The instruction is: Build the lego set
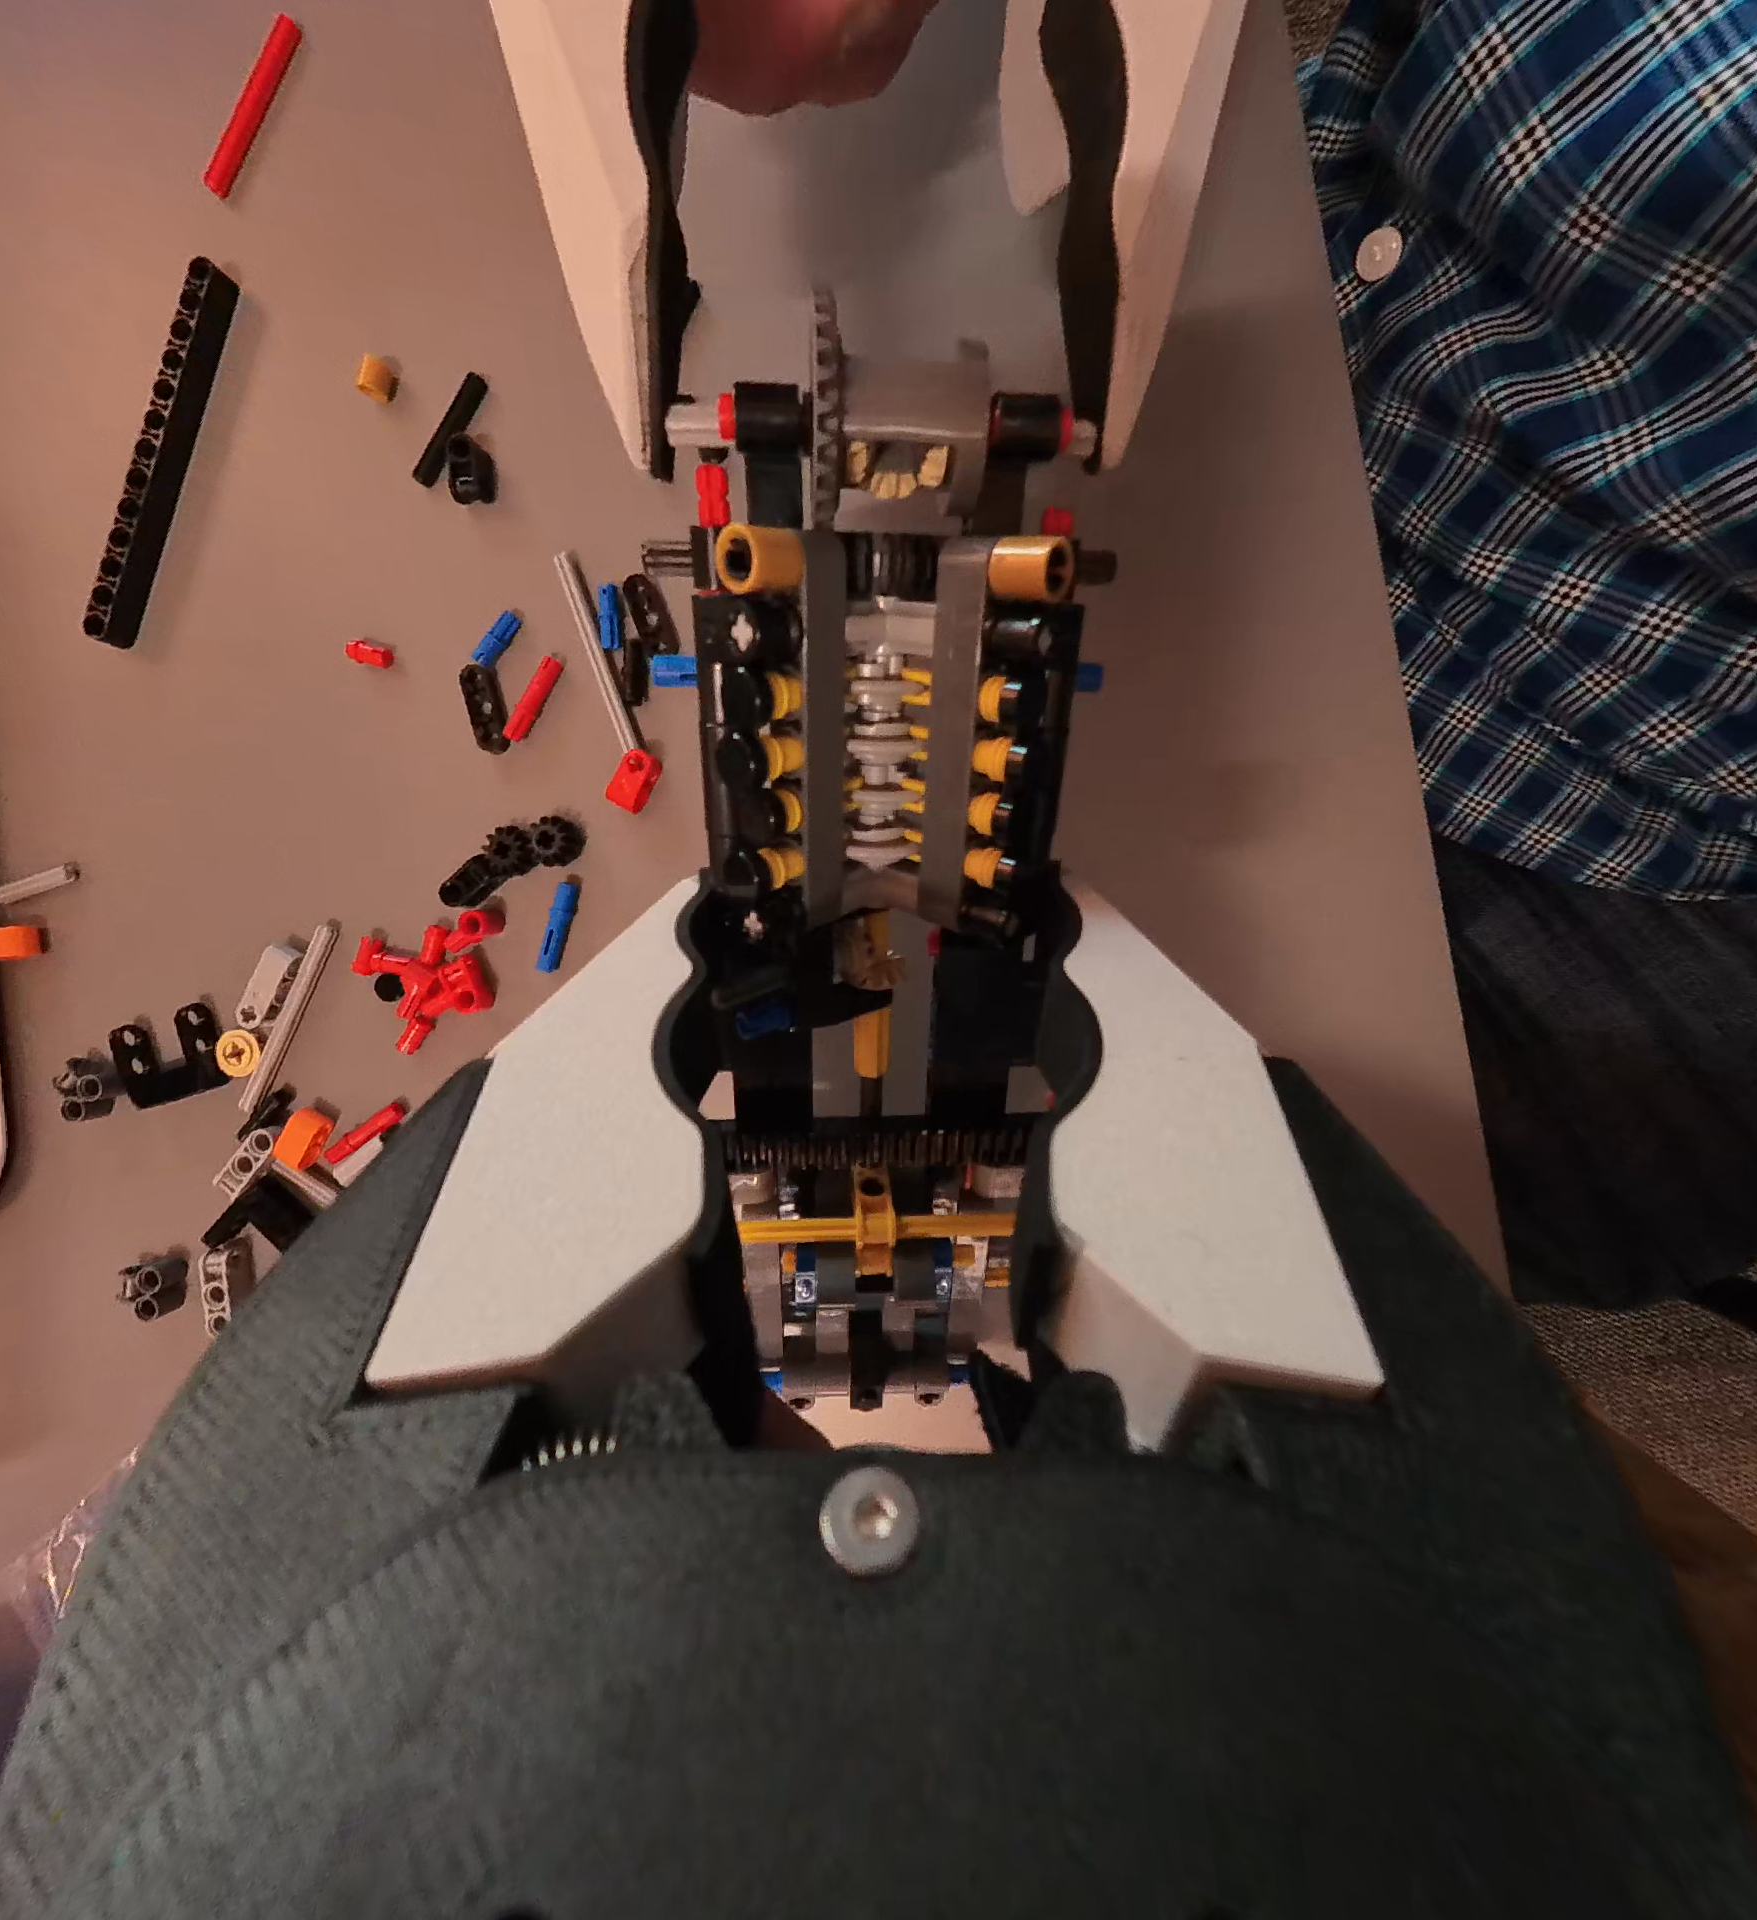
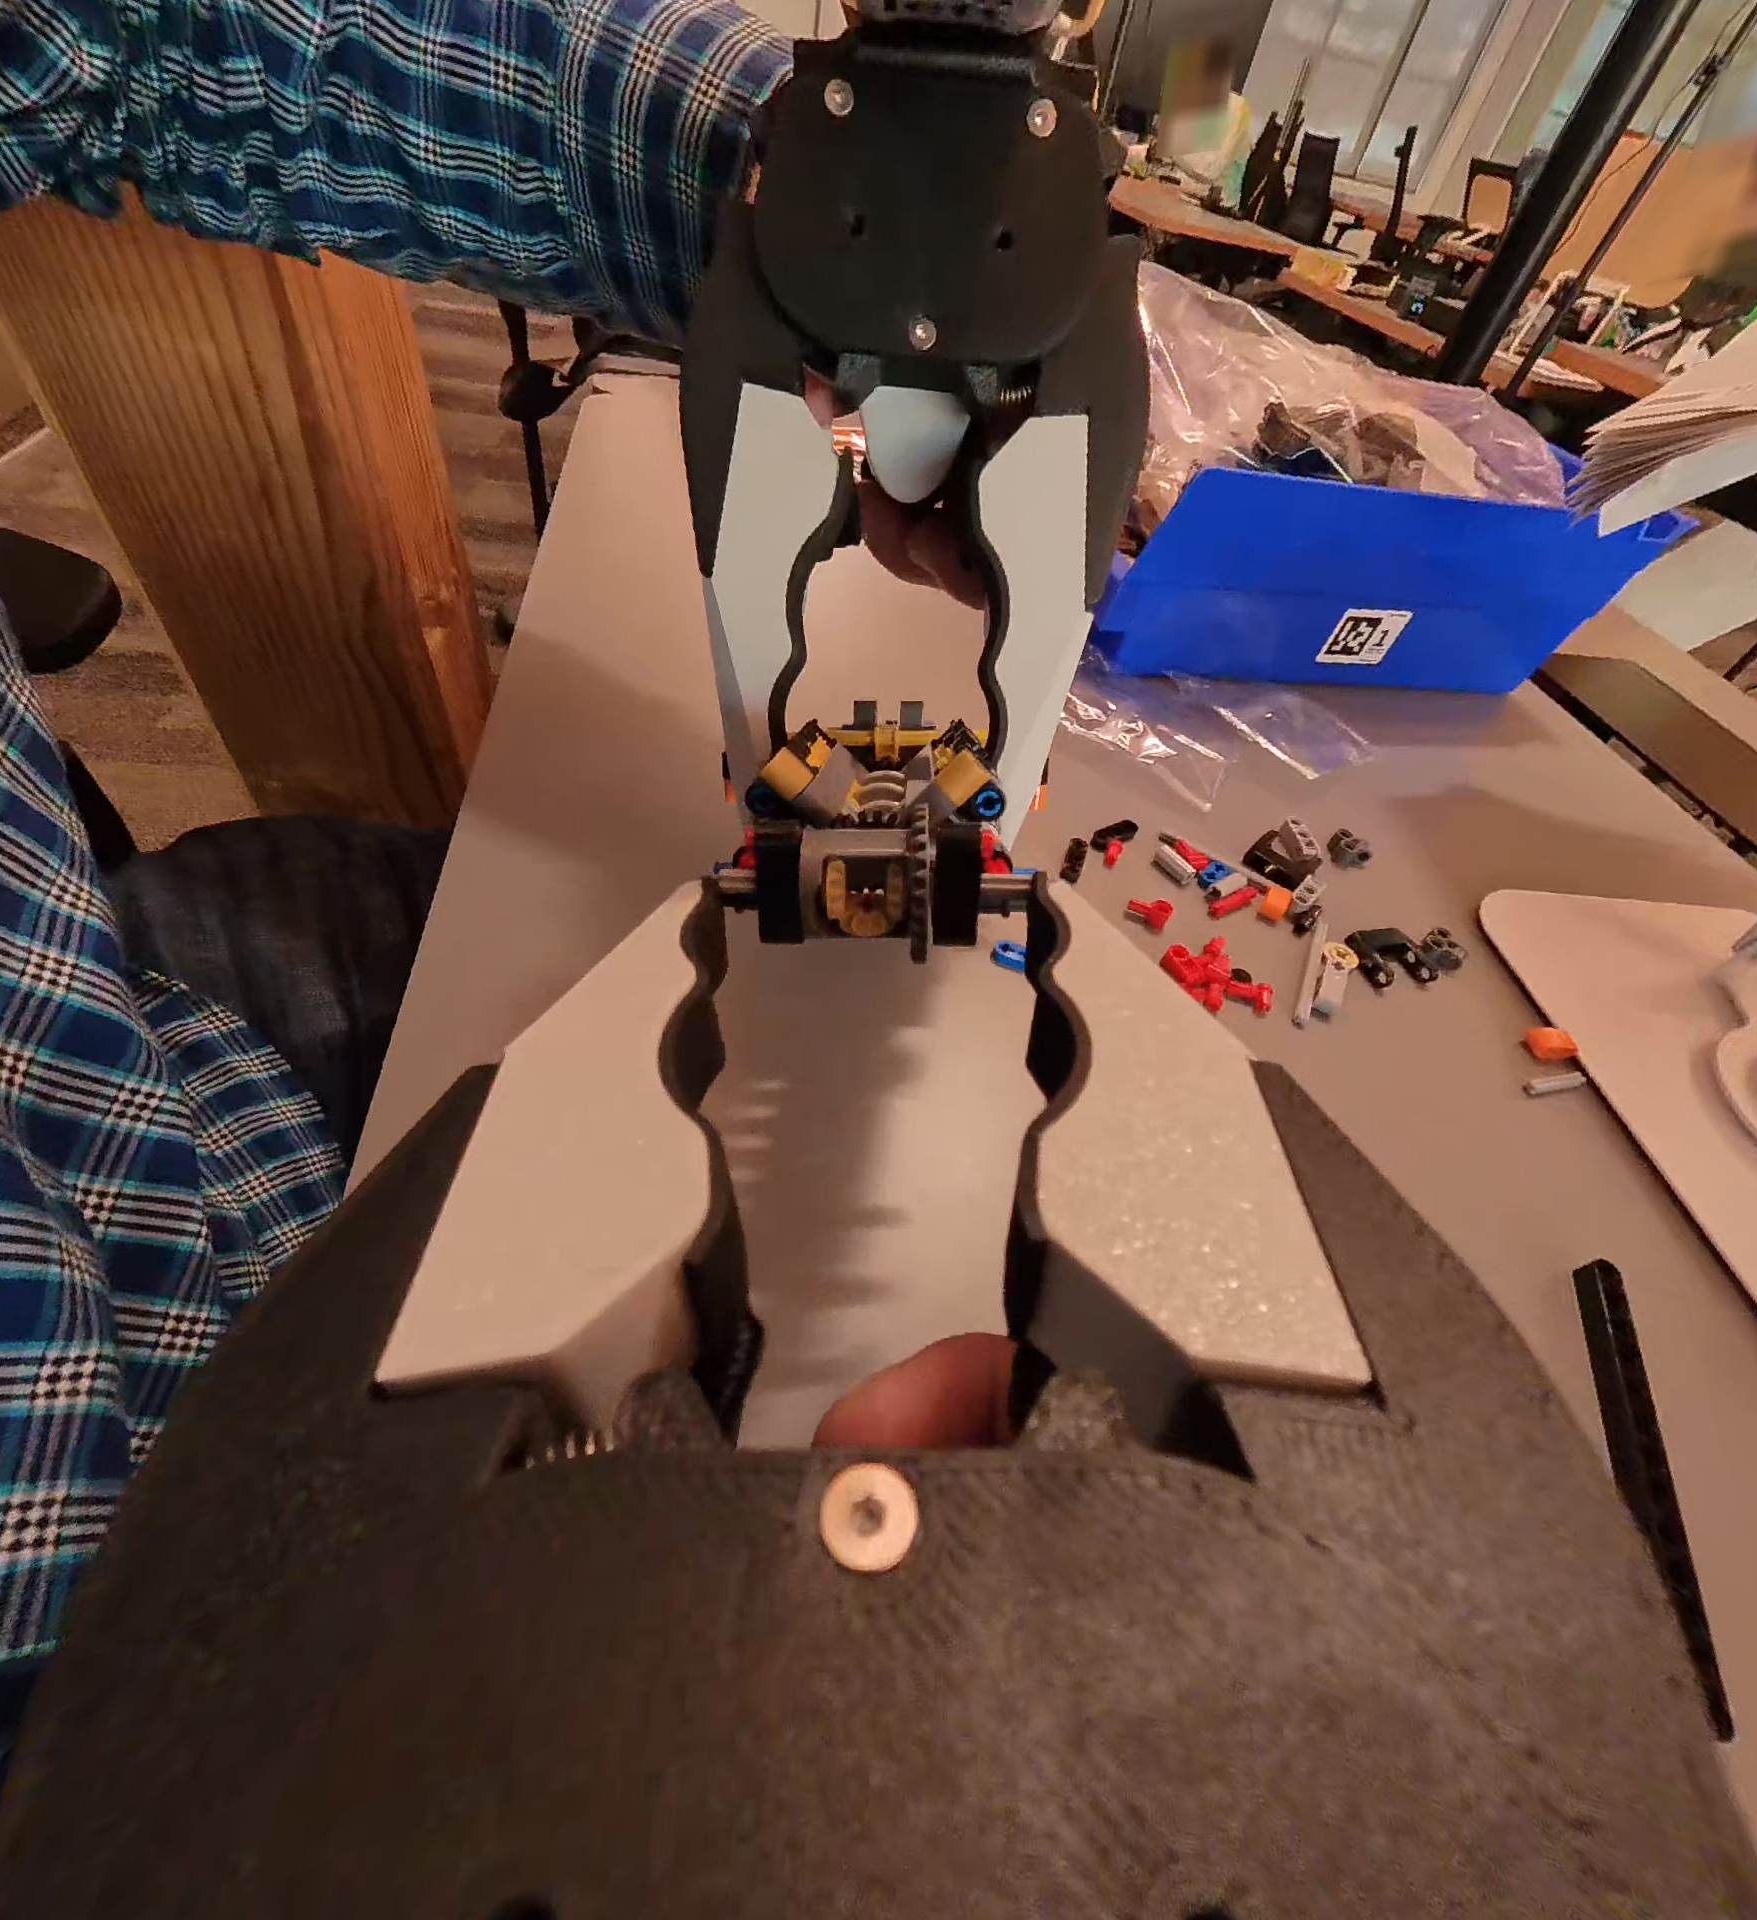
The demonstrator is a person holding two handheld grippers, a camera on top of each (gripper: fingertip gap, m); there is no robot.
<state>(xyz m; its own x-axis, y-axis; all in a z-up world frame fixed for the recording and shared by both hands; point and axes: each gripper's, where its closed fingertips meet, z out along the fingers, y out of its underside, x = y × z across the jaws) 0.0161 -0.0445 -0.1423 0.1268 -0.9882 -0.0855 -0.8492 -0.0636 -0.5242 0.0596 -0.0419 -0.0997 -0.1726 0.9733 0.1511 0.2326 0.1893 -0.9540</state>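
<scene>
A Lego Technic chassis (image 1: 884, 727) with a yellow-piston engine block, grey gears and a differential is held above the grey table (image 1: 313, 810) between both grippers. My left gripper (image 1: 884, 914) is shut on its steering-rack end, fingers along both sides. My right gripper (image 2: 874, 894) is shut on the differential end (image 2: 853, 899), its fingertips (image 2: 1040, 904) pressing the two axle stubs. Each gripper also shows in the other's view: the right (image 1: 879, 442) at the top, the left (image 2: 884, 769) facing me.
Loose red, blue, black and grey pieces (image 1: 427, 977) lie left of the chassis, with a long black beam (image 1: 162, 452) and a red axle (image 1: 253, 104). A blue bin (image 2: 1373, 582), plastic bag and white board (image 2: 1632, 1039) stand on the right. A person in a plaid shirt (image 1: 1580, 416) sits close. There is about 7 centimetres between the tips of the two grippers.
</scene>
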